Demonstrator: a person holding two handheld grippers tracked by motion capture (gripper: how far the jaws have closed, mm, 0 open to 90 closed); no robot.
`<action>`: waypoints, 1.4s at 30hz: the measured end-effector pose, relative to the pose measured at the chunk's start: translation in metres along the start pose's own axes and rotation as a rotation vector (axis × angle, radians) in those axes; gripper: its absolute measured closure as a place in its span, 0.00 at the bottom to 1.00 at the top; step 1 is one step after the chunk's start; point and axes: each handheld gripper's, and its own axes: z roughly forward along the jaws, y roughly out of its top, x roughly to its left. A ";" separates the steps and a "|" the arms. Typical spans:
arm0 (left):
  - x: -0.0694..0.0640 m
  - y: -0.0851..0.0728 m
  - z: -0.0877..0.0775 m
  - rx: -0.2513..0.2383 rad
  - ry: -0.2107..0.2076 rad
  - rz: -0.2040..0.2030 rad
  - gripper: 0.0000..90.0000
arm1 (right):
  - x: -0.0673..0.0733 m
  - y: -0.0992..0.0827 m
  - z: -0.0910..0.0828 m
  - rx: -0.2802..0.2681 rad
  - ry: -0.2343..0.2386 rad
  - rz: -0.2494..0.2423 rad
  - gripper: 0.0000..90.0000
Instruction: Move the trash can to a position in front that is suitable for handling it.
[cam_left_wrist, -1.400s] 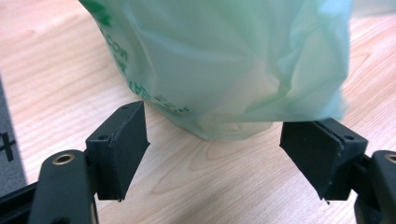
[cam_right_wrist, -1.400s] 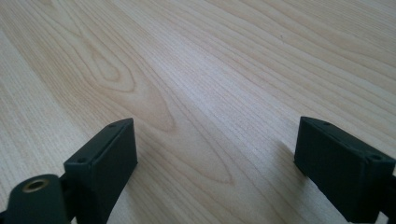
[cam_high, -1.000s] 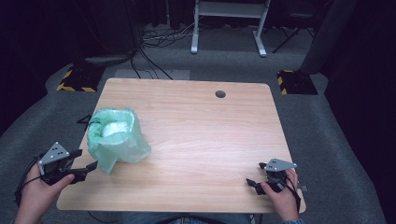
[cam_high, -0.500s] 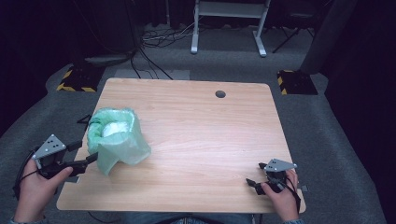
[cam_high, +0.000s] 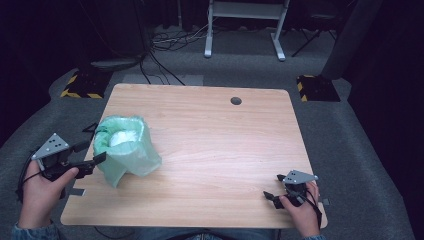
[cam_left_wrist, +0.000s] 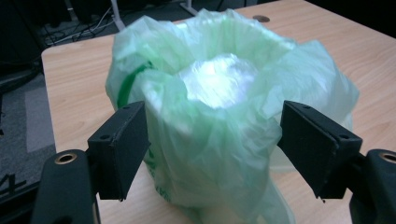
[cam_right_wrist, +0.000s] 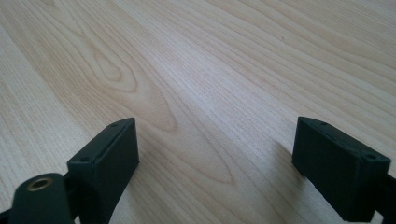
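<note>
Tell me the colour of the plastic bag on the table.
Pale translucent green; the bag shows best in the left gripper view.

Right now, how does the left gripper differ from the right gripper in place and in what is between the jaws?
The left gripper is at the table's left edge, with its jaws on either side of the green bag. The right gripper rests near the table's front right corner, with nothing but bare wood between its jaws. Both are open, each held in a hand.

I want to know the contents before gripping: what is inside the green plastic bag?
Inside the green plastic bag, a white rounded mass shows at its open top. The bag covers everything lower, so what that is cannot be told.
</note>
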 end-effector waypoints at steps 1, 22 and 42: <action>0.001 0.001 0.002 0.000 -0.001 -0.001 0.27 | 0.000 0.000 0.000 0.000 0.000 0.000 0.16; 0.003 0.006 0.038 0.007 0.047 -0.025 0.24 | 0.000 0.000 0.000 0.000 0.003 0.001 0.16; -0.048 0.018 0.071 0.038 -0.051 0.046 0.22 | -0.001 0.001 0.001 0.001 0.008 -0.003 0.16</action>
